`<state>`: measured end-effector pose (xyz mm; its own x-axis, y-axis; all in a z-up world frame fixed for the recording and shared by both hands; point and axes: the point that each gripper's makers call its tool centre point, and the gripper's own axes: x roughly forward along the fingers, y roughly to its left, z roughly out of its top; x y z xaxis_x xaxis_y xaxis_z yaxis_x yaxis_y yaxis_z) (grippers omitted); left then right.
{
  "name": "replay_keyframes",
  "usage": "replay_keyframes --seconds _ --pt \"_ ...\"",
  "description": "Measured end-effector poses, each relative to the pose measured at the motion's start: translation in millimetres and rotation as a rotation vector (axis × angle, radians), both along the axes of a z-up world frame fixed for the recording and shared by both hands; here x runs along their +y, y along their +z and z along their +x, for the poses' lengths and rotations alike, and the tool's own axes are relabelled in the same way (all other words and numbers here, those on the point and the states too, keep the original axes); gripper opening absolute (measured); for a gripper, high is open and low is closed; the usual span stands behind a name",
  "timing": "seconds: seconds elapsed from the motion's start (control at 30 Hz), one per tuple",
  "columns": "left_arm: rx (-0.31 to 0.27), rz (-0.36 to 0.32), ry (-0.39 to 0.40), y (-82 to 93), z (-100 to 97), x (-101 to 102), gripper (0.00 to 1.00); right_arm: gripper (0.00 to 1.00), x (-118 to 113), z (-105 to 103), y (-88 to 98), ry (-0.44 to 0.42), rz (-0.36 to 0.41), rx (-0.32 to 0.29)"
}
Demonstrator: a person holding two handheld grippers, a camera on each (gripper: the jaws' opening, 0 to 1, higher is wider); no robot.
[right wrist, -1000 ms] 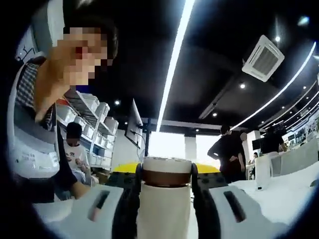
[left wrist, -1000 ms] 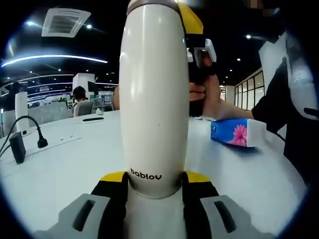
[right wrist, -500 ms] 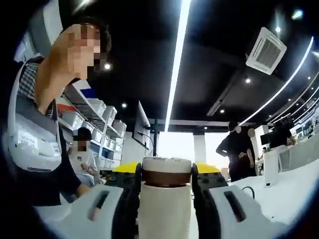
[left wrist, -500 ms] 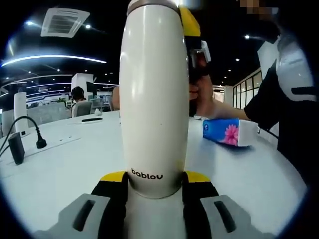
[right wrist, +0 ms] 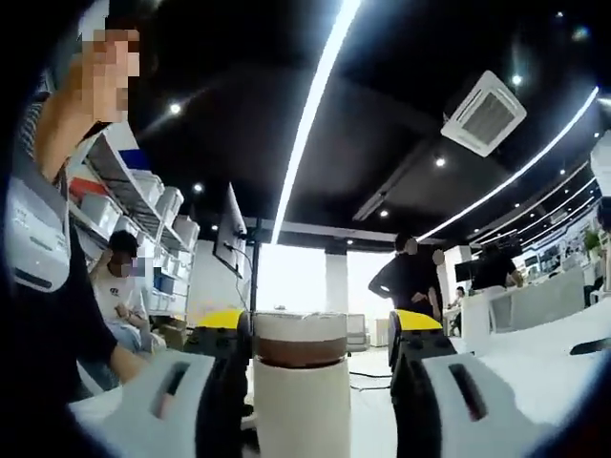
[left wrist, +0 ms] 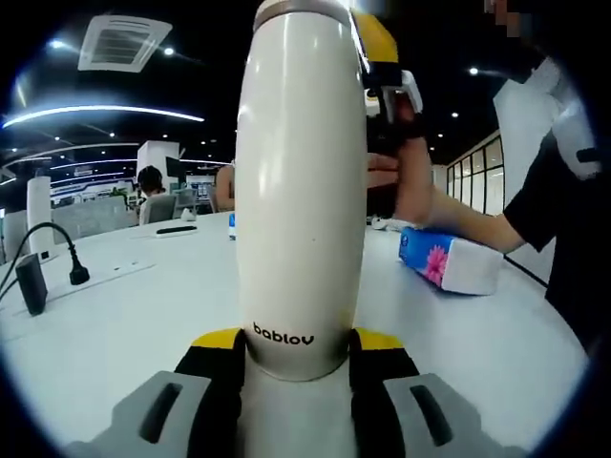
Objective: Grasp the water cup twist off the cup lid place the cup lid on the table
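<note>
White office table [left wrist: 105,324] underneath. Upright water cup [left wrist: 301,191] pinched between left gripper [left wrist: 300,358] jaws. Right gripper [right wrist: 315,382] jaws spread, flanking cup lid [right wrist: 300,339] with gaps.

Bright strip lights on a dark ceiling — we get even, sharp pictures

In the left gripper view the ceiling strip [left wrist: 105,113] glows at ten o'clock and the white table [left wrist: 124,315] shows soft sheen; in the right gripper view the long light bar [right wrist: 310,105] flares at twelve, a bright window [right wrist: 286,305] washes out — edges bow strongly.
</note>
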<state>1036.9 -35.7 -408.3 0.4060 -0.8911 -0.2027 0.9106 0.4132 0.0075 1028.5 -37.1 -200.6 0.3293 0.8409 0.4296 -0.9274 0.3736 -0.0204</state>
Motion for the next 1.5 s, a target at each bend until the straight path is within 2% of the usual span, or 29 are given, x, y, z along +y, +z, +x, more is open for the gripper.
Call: replay_keyframes --seconds 0.23,0.47,0.83,1.3,1.4,1.5 --pt "0.000 0.001 0.005 -0.3 -2.5 0 0.45 0.61 -6 -3 -0.7 -0.133 0.000 0.006" --pt "0.000 0.001 0.008 -0.4 -3.9 0 0.45 0.61 -6 -8 -7.2 -0.216 -0.019 0.027" --pt "0.000 0.002 0.009 0.1 -7.7 0 0.45 0.59 -8 -18 -6.5 -0.295 -0.016 0.040" --pt "0.001 0.002 0.015 1.2 -9.0 1 0.45 0.59 3 -26 -9.8 -0.330 -0.038 0.046" --pt "0.001 0.002 0.015 1.4 -9.3 1 0.45 0.59 -3 -20 -13.9 -0.401 -0.042 0.078" --pt "0.001 0.002 0.016 1.2 -7.8 1 0.45 0.60 -4 -20 -13.0 -0.431 -0.041 0.079"
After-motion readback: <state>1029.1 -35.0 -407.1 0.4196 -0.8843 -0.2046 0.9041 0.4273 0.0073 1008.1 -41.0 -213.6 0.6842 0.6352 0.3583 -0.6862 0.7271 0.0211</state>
